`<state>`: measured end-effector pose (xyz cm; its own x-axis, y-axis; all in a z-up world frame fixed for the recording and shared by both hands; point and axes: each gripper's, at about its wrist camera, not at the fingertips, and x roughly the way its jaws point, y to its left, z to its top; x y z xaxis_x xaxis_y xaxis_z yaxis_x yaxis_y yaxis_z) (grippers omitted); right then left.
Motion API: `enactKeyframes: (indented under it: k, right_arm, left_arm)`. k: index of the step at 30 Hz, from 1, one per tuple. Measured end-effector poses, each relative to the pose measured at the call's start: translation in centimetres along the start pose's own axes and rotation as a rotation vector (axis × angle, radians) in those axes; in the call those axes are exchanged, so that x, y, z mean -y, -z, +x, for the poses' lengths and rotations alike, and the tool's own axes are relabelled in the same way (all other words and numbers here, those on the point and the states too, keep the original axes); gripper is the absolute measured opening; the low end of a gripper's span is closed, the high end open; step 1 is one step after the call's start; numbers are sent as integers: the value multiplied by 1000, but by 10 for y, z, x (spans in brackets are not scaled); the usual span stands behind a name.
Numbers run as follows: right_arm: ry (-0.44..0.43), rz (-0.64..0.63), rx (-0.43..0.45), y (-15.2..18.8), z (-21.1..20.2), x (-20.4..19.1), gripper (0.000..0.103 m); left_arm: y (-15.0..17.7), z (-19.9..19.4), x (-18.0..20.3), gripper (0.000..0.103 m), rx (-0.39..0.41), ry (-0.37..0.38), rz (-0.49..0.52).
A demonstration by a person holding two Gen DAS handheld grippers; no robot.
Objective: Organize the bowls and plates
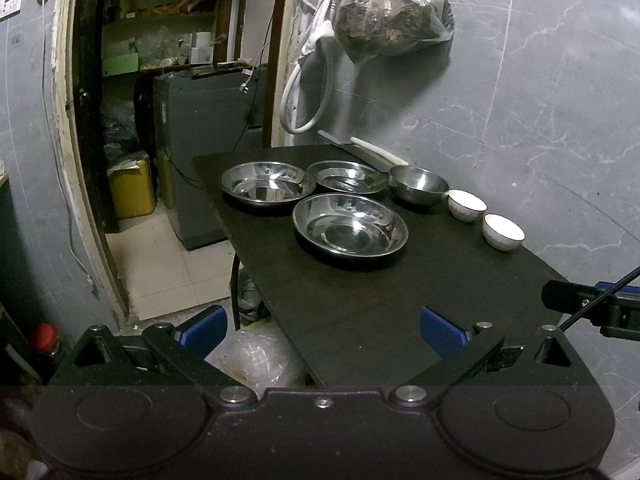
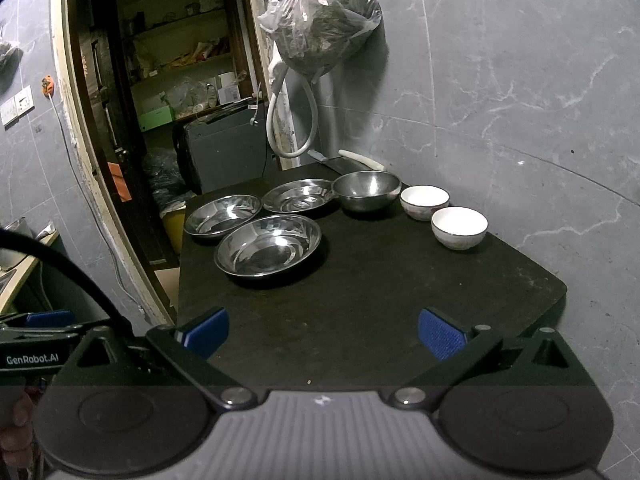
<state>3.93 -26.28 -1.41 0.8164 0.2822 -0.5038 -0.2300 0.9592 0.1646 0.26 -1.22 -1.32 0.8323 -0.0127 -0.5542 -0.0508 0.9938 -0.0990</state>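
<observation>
Both the left hand-held gripper (image 1: 323, 330) and right hand-held gripper (image 2: 323, 334) gape empty at lower frame. Mid-frame on the dark surface (image 2: 360, 300) sit three steel plates (image 2: 268, 250), a steel bowl (image 2: 366, 191), and two white bowls (image 2: 459, 227).

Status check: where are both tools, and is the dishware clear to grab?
Left tool open, empty, at near table edge. Right tool open, empty. Three steel plates, steel bowl, two white bowls all separate, unstacked. Nothing blocking.
</observation>
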Motion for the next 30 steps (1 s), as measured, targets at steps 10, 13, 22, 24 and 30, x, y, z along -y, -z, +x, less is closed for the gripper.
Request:
enactKeyframes:
  k: [10,13,22,24,30]
  right_arm:
    - [11,-14,-10,0,5,-11,103]
    - [11,-20,-11,0,5,-19,103]
    - [8,-34,-31,-4,14,-39,103]
    - [11,-38,-40,-6,18,-44,103]
    - [-2,-42,-87,-14,44,-60,103]
  left_arm:
    - [-1,5,-20,102,-22,26,-31]
    - [-3,5,-28,102,-38,38,-37]
    - [-1,8,-63,102,-98,46,-118]
    - [1,9,-76,102,-118,43,-152]
    - [6,12,-115,102,-151,102,-265]
